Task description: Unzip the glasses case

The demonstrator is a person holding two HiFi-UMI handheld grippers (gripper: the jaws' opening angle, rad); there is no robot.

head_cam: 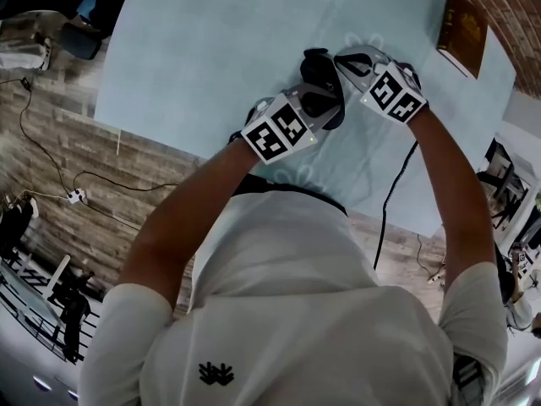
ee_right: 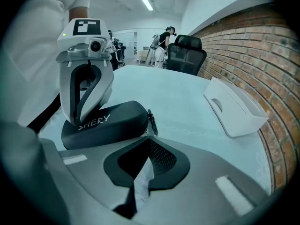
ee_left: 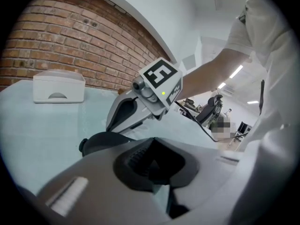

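A black glasses case (ee_right: 110, 121) with pale lettering lies on the light blue table (head_cam: 211, 49); in the head view the glasses case (head_cam: 319, 64) sits between both grippers. My left gripper (ee_right: 85, 117) stands upright over the case's far end with its fingers clamped on it. The same gripper (ee_left: 152, 142) hides most of the case (ee_left: 96, 142) in its own view. The zipper pull (ee_right: 151, 120) hangs at the near end. My right gripper (ee_right: 149, 138) is shut, its tips meeting the pull's lower end; from above, the right gripper (head_cam: 345, 63) reaches the case's right end.
A white box (ee_right: 234, 109) lies on the table by the brick wall (ee_right: 262, 50). A brown book (head_cam: 463, 30) rests at the far right corner. A black cable (head_cam: 393, 201) hangs off the table's near edge. An office chair (ee_right: 186, 55) stands beyond.
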